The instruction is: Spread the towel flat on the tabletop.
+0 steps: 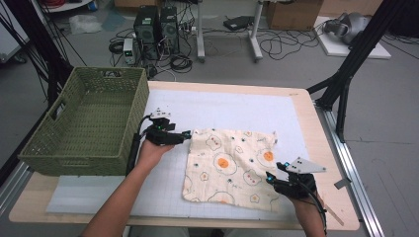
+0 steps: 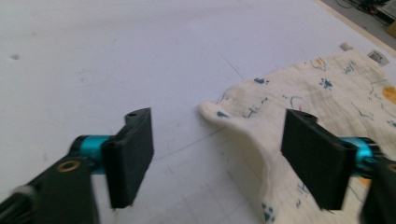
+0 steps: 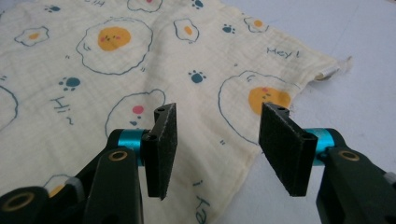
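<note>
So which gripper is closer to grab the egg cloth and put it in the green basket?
Probably the left gripper. It is open at the cloth's corner nearest the basket. The right gripper, also open, is at the cloth's far edge.

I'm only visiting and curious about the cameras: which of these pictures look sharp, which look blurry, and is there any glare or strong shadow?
High view: soft and low in detail, evenly lit, no hard shadows. Left gripper view: the white mat looks washed out and bright, and the cloth is soft farther off. Right gripper view: sharpest, with the egg print on the cloth crisp, only the near bottom corners of the right gripper are blurred.
</note>
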